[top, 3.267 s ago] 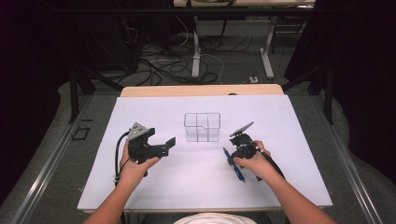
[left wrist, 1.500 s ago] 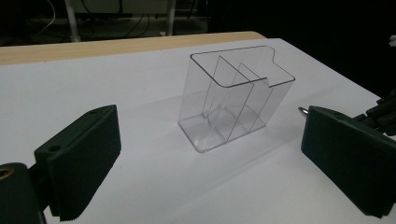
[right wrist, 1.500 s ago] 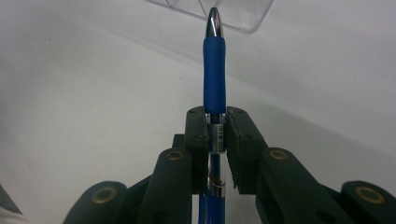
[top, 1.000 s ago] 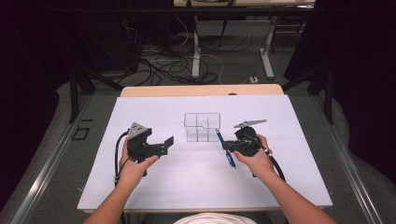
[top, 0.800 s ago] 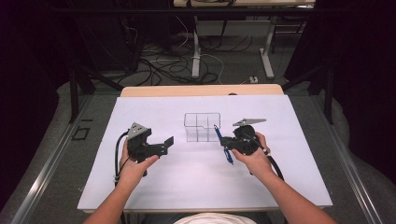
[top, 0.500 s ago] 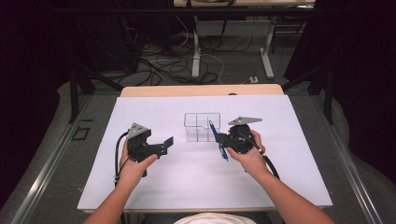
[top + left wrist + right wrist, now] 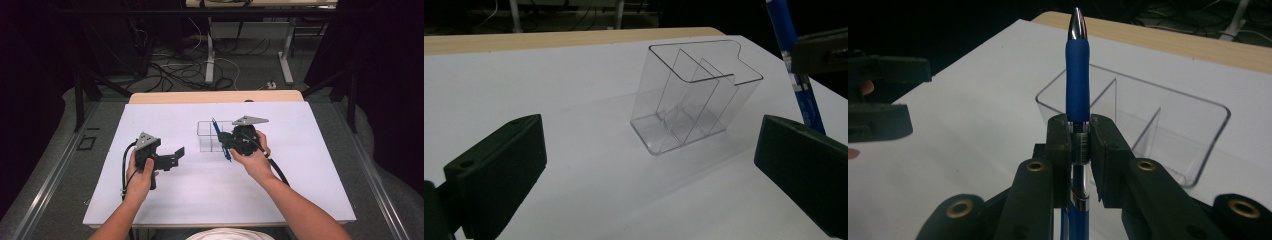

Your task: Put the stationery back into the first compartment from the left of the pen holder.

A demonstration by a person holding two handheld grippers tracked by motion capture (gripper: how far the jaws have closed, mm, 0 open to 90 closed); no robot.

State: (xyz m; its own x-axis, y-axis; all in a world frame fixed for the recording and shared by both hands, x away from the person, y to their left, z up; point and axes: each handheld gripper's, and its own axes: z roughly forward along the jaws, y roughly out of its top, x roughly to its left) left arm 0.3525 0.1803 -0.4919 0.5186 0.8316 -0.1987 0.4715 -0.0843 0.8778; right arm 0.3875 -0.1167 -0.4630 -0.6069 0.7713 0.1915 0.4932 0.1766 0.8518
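The right claw (image 7: 226,142), clamped on the blue pen (image 7: 220,138), has carried it left to the clear holder (image 7: 209,136) mid-counter, ready to drop in; left claw (image 7: 176,157) waits wide

Nothing legible anywhere at this moment. The blue pen (image 7: 1077,90) carries a pale printed band on its barrel, just below the blue grip, and it blurs into fine marks, with no letter or number to make out. The clear organizer (image 7: 694,95) beside the pen bears no label or brand, and the white tabletop (image 7: 300,190) around the pen shows no print.
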